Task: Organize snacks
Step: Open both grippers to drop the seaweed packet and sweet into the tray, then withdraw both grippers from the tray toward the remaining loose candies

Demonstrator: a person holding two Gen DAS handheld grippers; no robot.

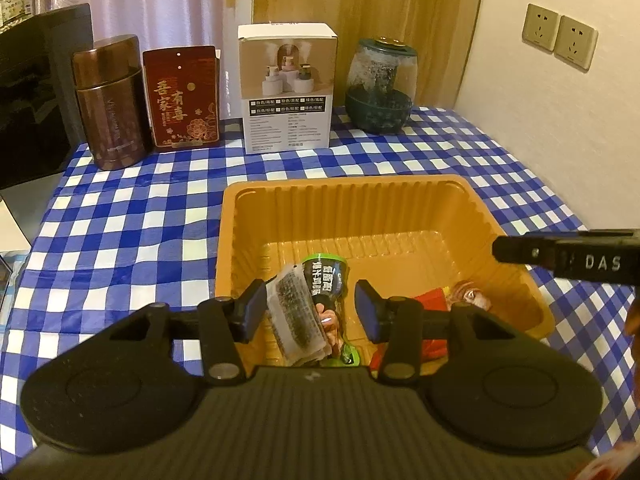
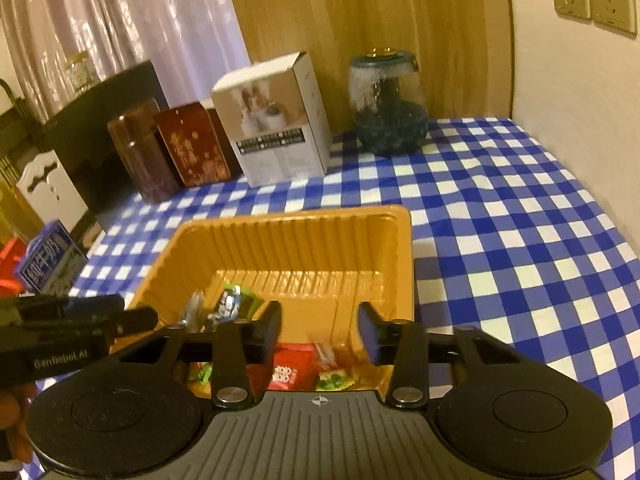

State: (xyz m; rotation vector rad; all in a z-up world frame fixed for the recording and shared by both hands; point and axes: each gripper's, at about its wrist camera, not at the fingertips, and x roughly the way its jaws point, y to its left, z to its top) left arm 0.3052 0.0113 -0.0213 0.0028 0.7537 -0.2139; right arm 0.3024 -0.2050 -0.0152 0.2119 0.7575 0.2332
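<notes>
An orange plastic tray (image 1: 360,200) sits on the blue checked tablecloth and holds several snack packets. In the left wrist view my left gripper (image 1: 310,312) is open above the tray's near end, with a clear seaweed packet (image 1: 294,320) and a green-black packet (image 1: 326,280) lying between the fingers, apart from the pads. A red packet (image 1: 430,300) lies to the right. In the right wrist view my right gripper (image 2: 320,334) is open and empty above the tray (image 2: 288,220), over a red packet (image 2: 292,366) and small wrapped sweets (image 2: 334,378).
At the table's back stand a brown canister (image 1: 110,102), a red box (image 1: 182,96), a white product box (image 1: 286,88) and a green glass jar (image 1: 380,86). A wall with sockets (image 1: 560,36) bounds the right side. A blue milk carton (image 2: 50,260) stands left.
</notes>
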